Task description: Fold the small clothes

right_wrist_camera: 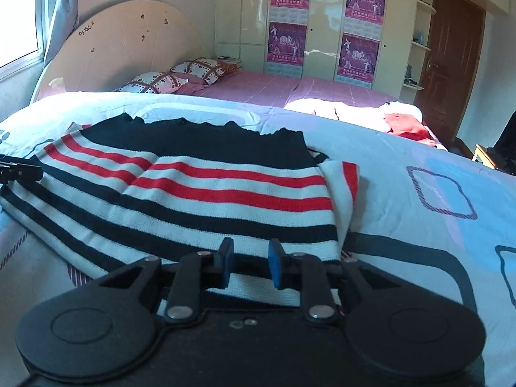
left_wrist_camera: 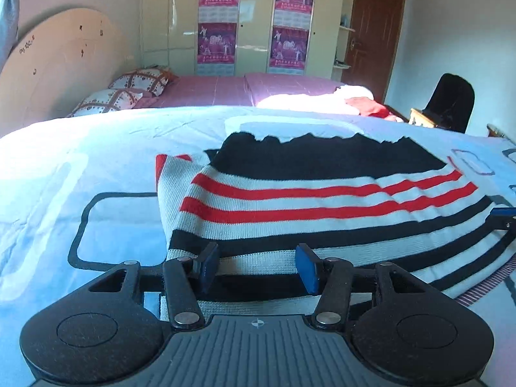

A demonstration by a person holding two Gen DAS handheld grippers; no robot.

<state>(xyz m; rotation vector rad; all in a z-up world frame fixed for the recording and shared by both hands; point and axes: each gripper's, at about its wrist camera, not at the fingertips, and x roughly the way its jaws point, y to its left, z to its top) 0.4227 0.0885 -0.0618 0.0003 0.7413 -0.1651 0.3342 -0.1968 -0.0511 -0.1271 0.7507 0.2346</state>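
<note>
A striped knit sweater (left_wrist_camera: pixel 306 200), black, white and red, lies folded on the light blue bedsheet (left_wrist_camera: pixel 80 154); it also shows in the right wrist view (right_wrist_camera: pixel 193 187). My left gripper (left_wrist_camera: pixel 258 269) is open, its blue pads (left_wrist_camera: pixel 308 271) standing over the sweater's near left hem. My right gripper (right_wrist_camera: pixel 250 266) is open with a narrower gap, its pads (right_wrist_camera: pixel 275 267) over the near right hem. Neither holds cloth. The right gripper's tip (left_wrist_camera: pixel 503 216) shows at the far right of the left wrist view; the left gripper's tip (right_wrist_camera: pixel 19 169) shows at the left of the right wrist view.
A pink bed (right_wrist_camera: pixel 290 90) with two patterned pillows (right_wrist_camera: pixel 154 82) lies behind, with white and red clothes (right_wrist_camera: pixel 400 119) on its right end. A cream headboard (right_wrist_camera: pixel 122 45), wardrobe with posters (right_wrist_camera: pixel 322 25), brown door (right_wrist_camera: pixel 448 58) and a dark chair (left_wrist_camera: pixel 451 103) stand beyond.
</note>
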